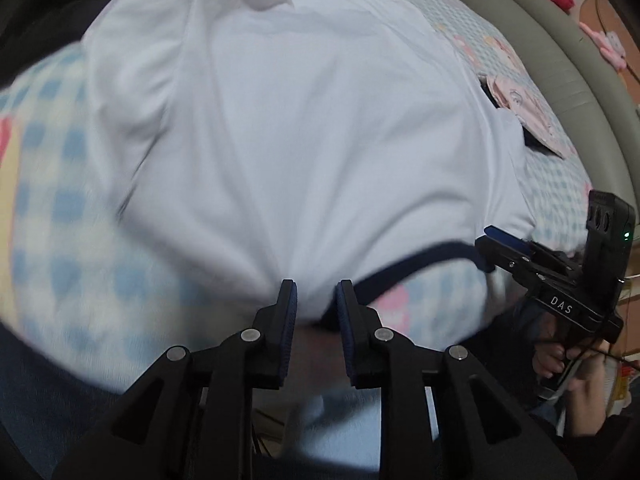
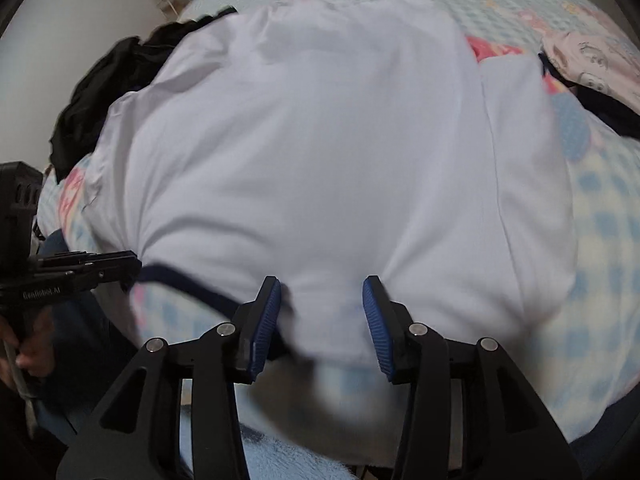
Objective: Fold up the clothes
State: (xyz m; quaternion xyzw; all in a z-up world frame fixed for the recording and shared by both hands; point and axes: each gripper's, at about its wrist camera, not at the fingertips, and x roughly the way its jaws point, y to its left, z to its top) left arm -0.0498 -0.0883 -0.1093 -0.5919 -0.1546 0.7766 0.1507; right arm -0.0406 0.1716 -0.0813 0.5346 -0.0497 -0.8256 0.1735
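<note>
Fingers of the left gripper [image 1: 316, 300] stand a little apart, their blue ribbed pads [image 1: 291, 312] on either side of the near edge of the white shirt [image 1: 304, 140]; the cloth bunches up between them, but whether the pads press on it I cannot tell, the edge being blurred. The right gripper [image 2: 322, 300] has its fingers wider apart, and the shirt's near edge lies in the gap without either pad [image 2: 267, 320] clearly touching it. A dark navy collar trim [image 1: 420, 258] curves along the shirt's near edge between the two grippers. In the left wrist view the right gripper [image 1: 490, 240] reaches in at the trim's far end, gripped from below by a hand [image 1: 560, 356]; in the right wrist view the left gripper [image 2: 134, 270] likewise comes in from the side at the trim's other end, with a hand [image 2: 28, 344] on its handle. The shirt lies spread flat over a blue checked blanket [image 1: 72, 248] that shows on both sides of it. Beyond the shirt, on one side, lies a pile of black clothes [image 2: 96, 96] touching its edge; on the other side, a pale pink printed garment [image 2: 596, 64] lies just beside its sleeve. A grey padded bed edge [image 1: 560, 80] runs past the blanket beyond the pink garment.
</note>
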